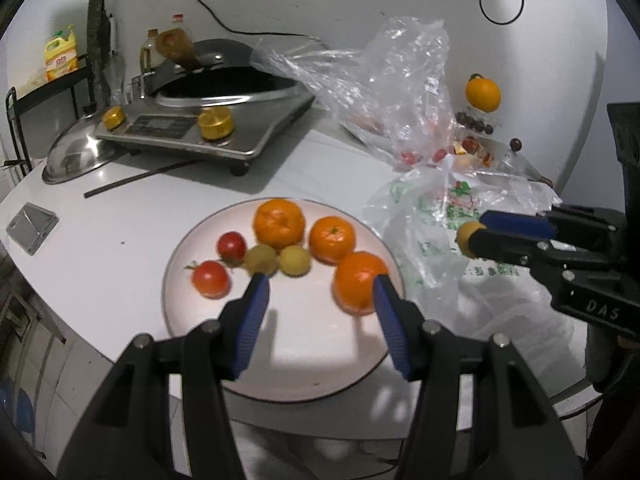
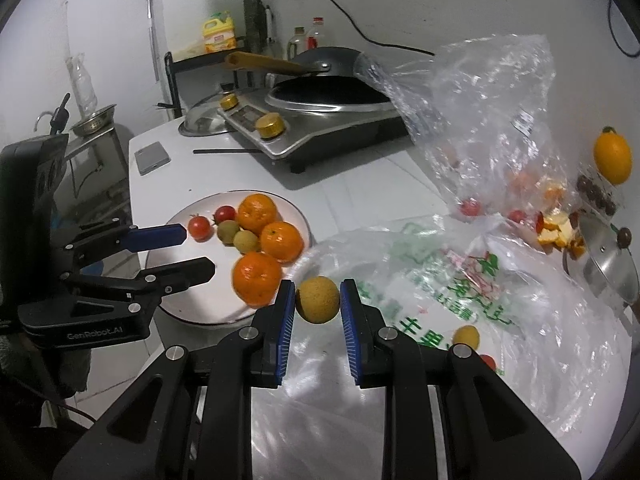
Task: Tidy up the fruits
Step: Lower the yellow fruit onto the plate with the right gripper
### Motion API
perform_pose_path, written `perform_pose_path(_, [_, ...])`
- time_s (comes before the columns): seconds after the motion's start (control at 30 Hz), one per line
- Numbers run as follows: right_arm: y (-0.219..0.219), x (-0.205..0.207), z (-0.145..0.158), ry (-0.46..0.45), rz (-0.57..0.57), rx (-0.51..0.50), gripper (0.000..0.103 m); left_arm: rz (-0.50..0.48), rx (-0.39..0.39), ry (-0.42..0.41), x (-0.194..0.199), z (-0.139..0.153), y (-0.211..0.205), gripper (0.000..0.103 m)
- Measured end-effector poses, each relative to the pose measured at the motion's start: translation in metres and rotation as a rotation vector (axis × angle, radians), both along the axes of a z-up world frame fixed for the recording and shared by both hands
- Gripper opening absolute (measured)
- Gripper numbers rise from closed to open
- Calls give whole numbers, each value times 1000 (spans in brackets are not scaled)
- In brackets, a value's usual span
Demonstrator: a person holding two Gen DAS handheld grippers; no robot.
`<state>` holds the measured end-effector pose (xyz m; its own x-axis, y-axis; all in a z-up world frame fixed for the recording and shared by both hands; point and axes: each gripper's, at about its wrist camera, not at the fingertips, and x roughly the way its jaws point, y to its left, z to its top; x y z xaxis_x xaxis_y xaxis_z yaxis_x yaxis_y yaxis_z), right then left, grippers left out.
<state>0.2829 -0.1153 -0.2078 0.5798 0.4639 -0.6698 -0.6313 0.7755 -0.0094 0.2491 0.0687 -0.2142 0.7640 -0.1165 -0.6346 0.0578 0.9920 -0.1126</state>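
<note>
A white plate [image 1: 300, 340] holds three oranges [image 1: 332, 239], two small tomatoes [image 1: 211, 279] and two small yellow-brown fruits [image 1: 294, 260]. My left gripper [image 1: 320, 284] hovers open over the plate's near half with nothing between its fingers; the nearest orange [image 1: 356, 280] sits just behind its right finger. In the right wrist view my right gripper [image 2: 318, 300] is shut on a small round yellow-brown fruit [image 2: 318, 300], just right of the plate [image 2: 192, 308] and above a printed plastic bag [image 2: 440, 280]. The left gripper [image 2: 198, 250] shows open at the left there.
An induction cooker with a wok [image 2: 328, 96] stands behind the plate, with a chopstick [image 2: 228, 151], a phone [image 2: 152, 157] and a steel lid [image 1: 76, 156] nearby. A crumpled clear bag [image 2: 480, 120] holds tomatoes. One loose yellow fruit [image 2: 466, 336] lies on the printed bag. A lidded steel pot [image 2: 608, 268] sits far right.
</note>
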Motion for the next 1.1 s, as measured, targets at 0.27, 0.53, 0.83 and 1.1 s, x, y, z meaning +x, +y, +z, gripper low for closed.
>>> perform_pose_path(0.27, [33, -4, 0, -4, 41, -23, 25, 26, -4, -13, -8, -1, 23, 56])
perform_pose_path(0.53, [65, -4, -2, -3, 90, -37, 25, 54, -8, -22, -15, 1, 46, 56])
perform_pose_path(0.83, [97, 2, -14, 23, 135, -47, 25, 89, -29, -17, -20, -7, 71, 56])
perform_pose_path(1.1, [118, 9, -26, 34, 155, -79, 25, 103, -55, -16, -19, -13, 85, 56])
